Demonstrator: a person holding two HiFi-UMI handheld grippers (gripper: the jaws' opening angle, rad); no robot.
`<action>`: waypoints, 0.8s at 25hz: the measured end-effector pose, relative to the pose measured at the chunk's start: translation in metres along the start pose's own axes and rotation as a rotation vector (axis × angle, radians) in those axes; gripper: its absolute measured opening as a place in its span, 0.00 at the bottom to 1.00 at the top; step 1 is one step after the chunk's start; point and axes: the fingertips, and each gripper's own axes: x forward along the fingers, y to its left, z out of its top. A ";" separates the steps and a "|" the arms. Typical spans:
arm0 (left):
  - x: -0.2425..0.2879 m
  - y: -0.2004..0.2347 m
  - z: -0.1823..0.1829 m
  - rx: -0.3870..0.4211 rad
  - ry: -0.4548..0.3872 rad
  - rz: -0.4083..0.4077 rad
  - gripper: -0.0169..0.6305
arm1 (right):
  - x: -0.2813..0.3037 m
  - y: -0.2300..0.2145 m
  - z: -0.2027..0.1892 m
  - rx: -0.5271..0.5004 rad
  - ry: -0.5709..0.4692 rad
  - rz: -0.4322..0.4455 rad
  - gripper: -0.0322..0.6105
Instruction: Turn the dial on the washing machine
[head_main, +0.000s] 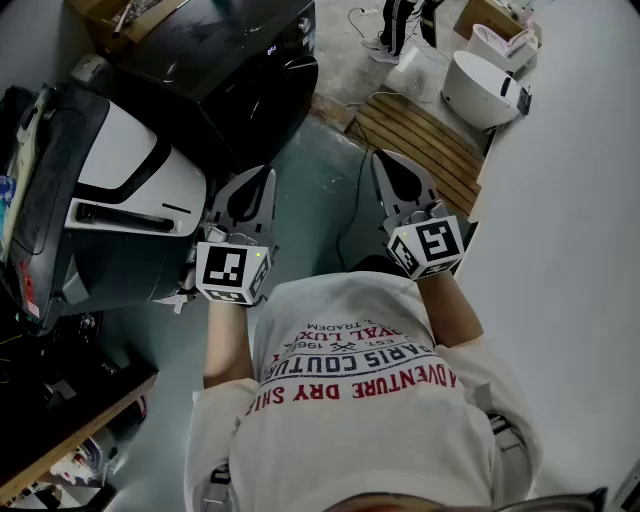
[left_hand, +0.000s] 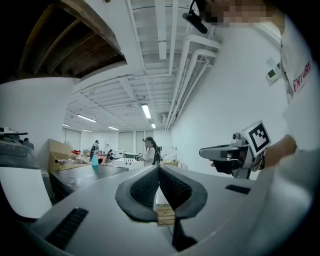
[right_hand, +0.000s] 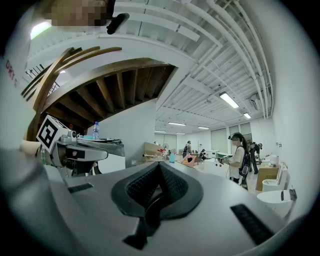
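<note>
Head view: I've got both grippers held level in front of the person's white printed T-shirt (head_main: 360, 400). The left gripper (head_main: 258, 185) sits near 11 o'clock of the shirt and the right gripper (head_main: 390, 175) near 1 o'clock, well apart, over the grey floor (head_main: 320, 200). The black front-loading washing machine (head_main: 235, 60) stands at 11 o'clock, beyond the left gripper's tips and not touching them. I can't pick out its dial from up here. A white-and-black appliance (head_main: 120, 190) is at 9 o'clock, just beside the left gripper, and a wooden slatted pallet (head_main: 425, 140) lies at 1 o'clock.

Left gripper view: the dark ribbed pads (left_hand: 145, 190) are clenched together w/ nothing between them. The right gripper shows at 3 o'clock, also level. A ceiling strip light (left_hand: 146, 110) is at 12 o'clock.

Right gripper view: the pads are pressed shut, empty. The left gripper shows at 9 o'clock, w/ a clear plastic bottle (right_hand: 95, 130) above it. A distant standing person (right_hand: 236, 160) is at 3 o'clock.
</note>
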 end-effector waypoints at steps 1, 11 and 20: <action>0.001 0.001 0.001 0.002 0.001 0.003 0.05 | 0.001 -0.001 0.000 -0.002 0.004 0.001 0.09; 0.009 0.009 0.001 -0.005 0.005 0.030 0.05 | 0.011 -0.006 -0.002 -0.018 0.022 0.012 0.09; 0.021 0.003 -0.006 -0.023 0.027 0.032 0.05 | 0.009 -0.023 -0.002 0.038 -0.023 0.022 0.37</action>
